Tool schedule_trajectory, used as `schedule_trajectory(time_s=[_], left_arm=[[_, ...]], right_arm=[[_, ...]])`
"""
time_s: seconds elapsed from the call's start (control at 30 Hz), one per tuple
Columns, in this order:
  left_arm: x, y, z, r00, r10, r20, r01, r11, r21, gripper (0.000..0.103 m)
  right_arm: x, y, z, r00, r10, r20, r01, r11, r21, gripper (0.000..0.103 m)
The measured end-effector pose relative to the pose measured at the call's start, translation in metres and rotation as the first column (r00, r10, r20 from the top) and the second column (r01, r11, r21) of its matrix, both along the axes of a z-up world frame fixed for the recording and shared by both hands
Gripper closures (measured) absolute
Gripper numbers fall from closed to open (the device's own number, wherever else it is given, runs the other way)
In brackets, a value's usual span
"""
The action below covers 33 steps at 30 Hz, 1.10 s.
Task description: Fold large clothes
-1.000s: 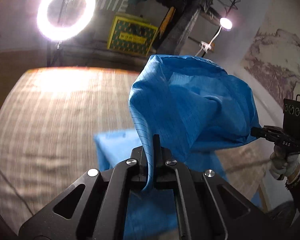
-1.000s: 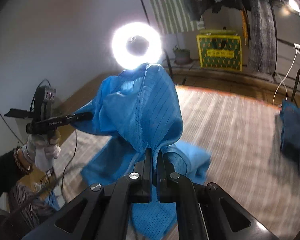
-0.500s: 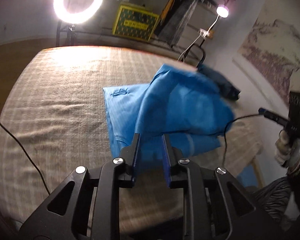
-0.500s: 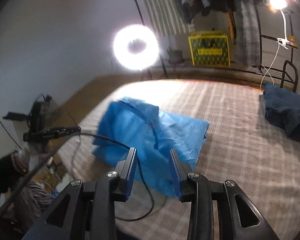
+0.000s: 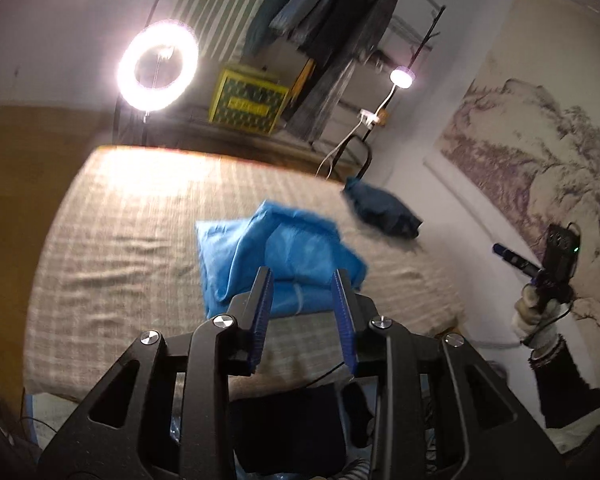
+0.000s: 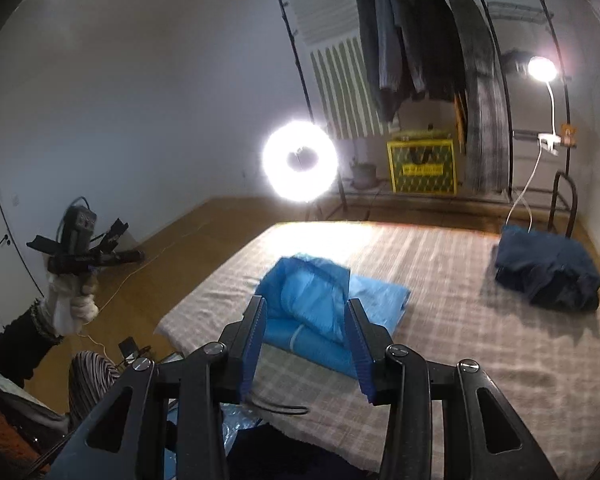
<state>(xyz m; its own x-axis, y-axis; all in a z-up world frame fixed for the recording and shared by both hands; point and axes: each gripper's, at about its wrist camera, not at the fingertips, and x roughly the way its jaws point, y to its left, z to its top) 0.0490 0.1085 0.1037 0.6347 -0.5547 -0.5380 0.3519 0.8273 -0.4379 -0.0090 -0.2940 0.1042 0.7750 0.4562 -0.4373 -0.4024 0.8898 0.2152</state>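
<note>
A bright blue garment (image 5: 276, 256) lies loosely folded near the front edge of the checked bed cover (image 5: 132, 240); it also shows in the right wrist view (image 6: 320, 304). My left gripper (image 5: 303, 280) is open and empty, held back above the bed's front edge with the garment beyond it. My right gripper (image 6: 305, 312) is open and empty, also pulled back above the front edge. Each gripper shows in the other's view, held in a gloved hand: the right one (image 5: 512, 258) and the left one (image 6: 100, 254).
A folded dark blue garment (image 6: 548, 272) lies at the bed's far right corner (image 5: 384, 212). A ring light (image 6: 300, 162), a yellow crate (image 6: 422, 168), a clothes rack with hanging clothes (image 6: 420, 40) and a lamp (image 6: 542, 68) stand beyond the bed. A black cable (image 6: 276, 408) lies at the front edge.
Both grippers have let go of the blue garment and opened. It dropped onto the bed in a loose fold, and both grippers pulled back and up from it.
</note>
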Motion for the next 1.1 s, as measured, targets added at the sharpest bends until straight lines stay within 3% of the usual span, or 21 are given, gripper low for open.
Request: schedule_trajectory(time_s=[0.03, 0.1, 0.23, 0.47, 0.53, 0.67, 0.8, 0.83, 0.87, 0.9, 0.93, 0.97, 1.03, 1.1], left_arm=[[-0.001, 0.001, 0.007, 1.000, 0.000, 0.005, 0.000, 1.000, -0.009, 0.054], [0.002, 0.001, 0.015, 1.000, 0.005, 0.015, -0.004, 1.000, -0.016, 0.044], [0.029, -0.014, -0.013, 1.000, 0.021, 0.002, -0.021, 0.999, 0.046, 0.038], [0.109, -0.050, -0.112, 0.988, 0.100, -0.114, -0.098, 0.995, 0.022, 0.038], [0.128, -0.061, -0.130, 0.987, 0.095, -0.132, -0.093, 0.995, 0.022, 0.038], [0.165, -0.083, -0.155, 0.985, 0.095, -0.141, -0.083, 0.992, 0.092, 0.038], [0.191, -0.089, -0.173, 0.983, 0.098, -0.153, -0.083, 0.991, 0.101, 0.038], [0.196, -0.089, -0.176, 0.984, 0.089, -0.151, -0.076, 0.993, 0.087, 0.047], [0.201, -0.091, -0.180, 0.985, 0.079, -0.151, -0.068, 0.995, 0.079, 0.054], [0.206, -0.093, -0.183, 0.985, 0.065, -0.159, -0.054, 0.996, 0.075, 0.081], [0.209, -0.095, -0.187, 0.985, 0.046, -0.169, -0.035, 0.997, 0.067, 0.100], [0.210, -0.097, -0.190, 0.984, 0.030, -0.175, -0.018, 0.997, 0.072, 0.100], [0.203, -0.100, -0.191, 0.989, 0.000, -0.151, 0.015, 0.995, 0.094, 0.103], [0.186, -0.100, -0.188, 0.992, -0.039, -0.121, 0.055, 0.990, 0.132, 0.103]], right_arm=[[-0.002, -0.001, 0.004, 1.000, -0.007, 0.010, 0.007, 1.000, -0.008, 0.059], [-0.001, 0.000, 0.007, 1.000, -0.012, 0.020, 0.012, 1.000, -0.008, 0.054], [0.023, 0.008, -0.008, 1.000, 0.003, -0.010, -0.003, 1.000, -0.002, 0.041], [0.096, 0.041, -0.079, 0.994, -0.022, -0.109, 0.018, 0.999, -0.036, 0.041], [0.124, 0.053, -0.100, 0.990, -0.035, -0.136, 0.028, 0.998, -0.053, 0.041], [0.172, 0.066, -0.133, 0.978, -0.045, -0.205, 0.028, 0.996, -0.085, 0.041], [0.206, 0.075, -0.161, 0.965, -0.077, -0.250, 0.038, 0.986, -0.160, 0.041], [0.214, 0.078, -0.166, 0.962, -0.076, -0.261, 0.033, 0.986, -0.164, 0.041], [0.218, 0.080, -0.167, 0.962, -0.073, -0.263, 0.029, 0.986, -0.166, 0.049], [0.222, 0.083, -0.169, 0.963, -0.064, -0.263, 0.020, 0.985, -0.170, 0.058], [0.226, 0.088, -0.172, 0.962, -0.052, -0.268, 0.005, 0.984, -0.176, 0.078], [0.228, 0.092, -0.174, 0.961, -0.046, -0.272, -0.005, 0.983, -0.182, 0.090], [0.224, 0.098, -0.174, 0.966, -0.022, -0.257, -0.028, 0.982, -0.186, 0.101], [0.212, 0.103, -0.170, 0.976, 0.010, -0.216, -0.058, 0.974, -0.219, 0.103]])
